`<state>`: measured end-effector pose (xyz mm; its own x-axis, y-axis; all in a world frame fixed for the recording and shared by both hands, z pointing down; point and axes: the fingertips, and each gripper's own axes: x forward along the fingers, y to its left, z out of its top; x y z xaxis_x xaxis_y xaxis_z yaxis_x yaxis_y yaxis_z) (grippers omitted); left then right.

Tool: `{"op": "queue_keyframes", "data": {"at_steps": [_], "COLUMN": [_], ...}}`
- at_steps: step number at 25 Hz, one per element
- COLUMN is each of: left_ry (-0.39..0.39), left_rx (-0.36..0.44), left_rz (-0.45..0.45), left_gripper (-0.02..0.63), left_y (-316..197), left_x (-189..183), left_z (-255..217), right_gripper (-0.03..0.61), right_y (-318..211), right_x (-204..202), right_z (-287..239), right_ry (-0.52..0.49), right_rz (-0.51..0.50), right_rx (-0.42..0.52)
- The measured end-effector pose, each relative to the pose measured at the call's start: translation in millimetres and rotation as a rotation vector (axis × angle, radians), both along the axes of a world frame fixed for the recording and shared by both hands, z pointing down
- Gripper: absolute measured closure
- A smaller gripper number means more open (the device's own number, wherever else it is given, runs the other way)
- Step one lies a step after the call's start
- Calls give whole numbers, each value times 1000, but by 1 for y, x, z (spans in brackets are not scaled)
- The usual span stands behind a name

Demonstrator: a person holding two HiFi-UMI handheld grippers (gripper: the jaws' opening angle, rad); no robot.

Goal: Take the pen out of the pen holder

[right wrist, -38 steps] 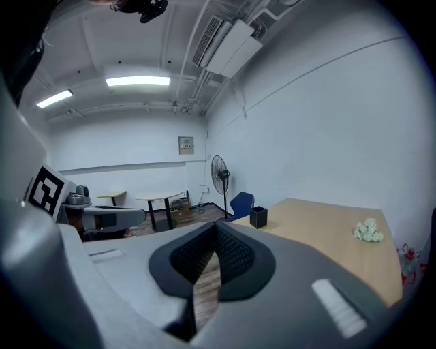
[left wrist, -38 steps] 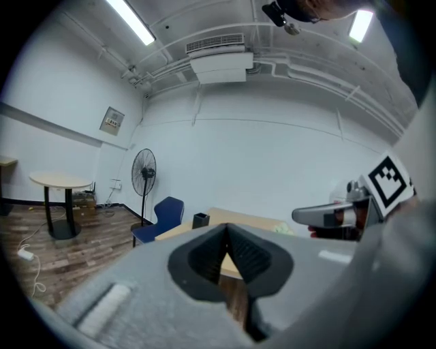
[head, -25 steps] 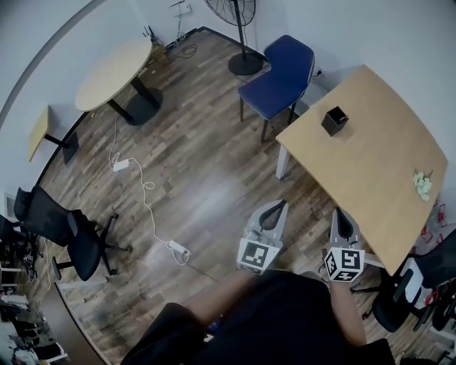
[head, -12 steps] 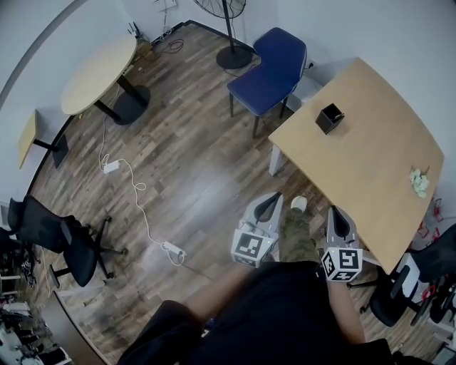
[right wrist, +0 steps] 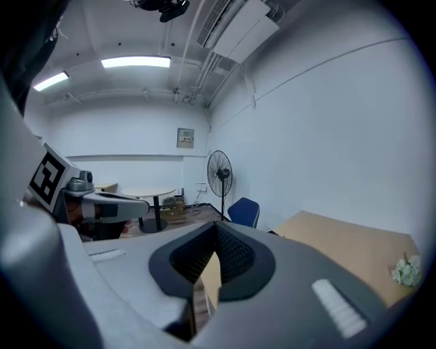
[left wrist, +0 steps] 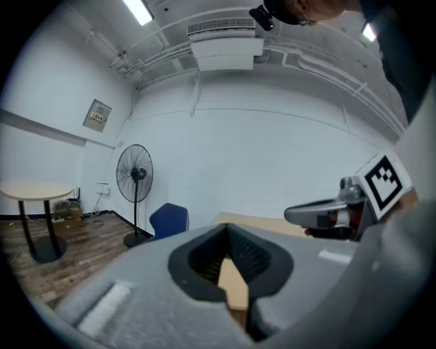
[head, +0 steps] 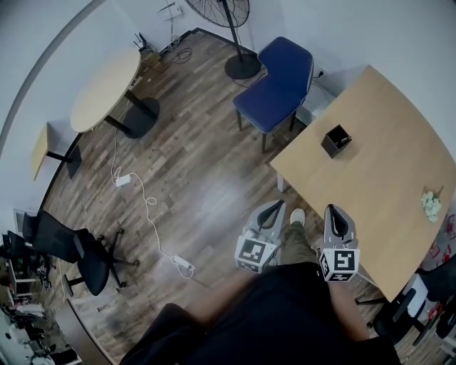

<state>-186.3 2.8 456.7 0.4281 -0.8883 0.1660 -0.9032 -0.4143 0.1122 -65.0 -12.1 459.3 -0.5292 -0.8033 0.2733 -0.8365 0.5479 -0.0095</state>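
Pen holder [head: 335,140]: head view; a small black box standing upright on the wooden table [head: 385,192], near the edge that faces the blue chair [head: 278,82]. What it contains is too small to tell.
Left gripper [head: 273,207]: head view; held low in front of the person, over the plank floor, off the table's near corner and well apart from the pen holder. Its jaw tips meet in a point.
Right gripper [head: 335,210]: head view; beside the left one, at the table's near edge, its jaws likewise drawn together.
Between the grippers: a trouser leg and a pale shoe [head: 297,216].
Table's right end: a small white flower sprig [head: 431,204].
Rest of the room: a standing fan [head: 228,14], a round table [head: 107,89], a black office chair [head: 71,249], and a white power strip [head: 183,265] on its cable.
Left gripper view: jaws clenched on nothing [left wrist: 228,228]; a sliver of tabletop shows through the hollow behind the tips. The right gripper [left wrist: 320,213] is at the right; fan [left wrist: 135,174] and blue chair [left wrist: 168,219] are beyond.
Right gripper view: jaws closed and empty [right wrist: 216,228]. The left gripper [right wrist: 102,201] is at the left, the table [right wrist: 347,252] and flower sprig [right wrist: 407,271] at the right.
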Motion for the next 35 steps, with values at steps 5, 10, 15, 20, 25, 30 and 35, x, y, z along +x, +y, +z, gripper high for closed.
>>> {"op": "queue_keyframes", "data": {"at_steps": [5, 10, 15, 20, 25, 30, 35], "left_ry": [5, 14, 23, -4, -20, -20, -30], "left_rx": [-37, -71, -63, -88, -121, -161, -166], "left_rz": [42, 68, 64, 53, 12, -74, -26], "left_gripper": [611, 611, 611, 611, 611, 611, 611], "left_y": [-82, -151, -208, -243, -273, -307, -323], "left_x": [30, 57, 78, 82, 81, 72, 97], "left_z": [7, 19, 11, 21, 40, 64, 74], "right_gripper": [575, 575, 575, 575, 575, 571, 557], "right_y": [-92, -169, -232, -279, -311, -326, -342], "right_x": [24, 62, 96, 107, 118, 129, 143], "right_z": [8, 25, 55, 79, 104, 136, 148], "right_ry": [-15, 11, -1, -32, -58, -84, -63], "right_rz": [9, 55, 79, 85, 80, 67, 60], "right_rx": [-32, -62, -138, -192, -240, -303, -307]}}
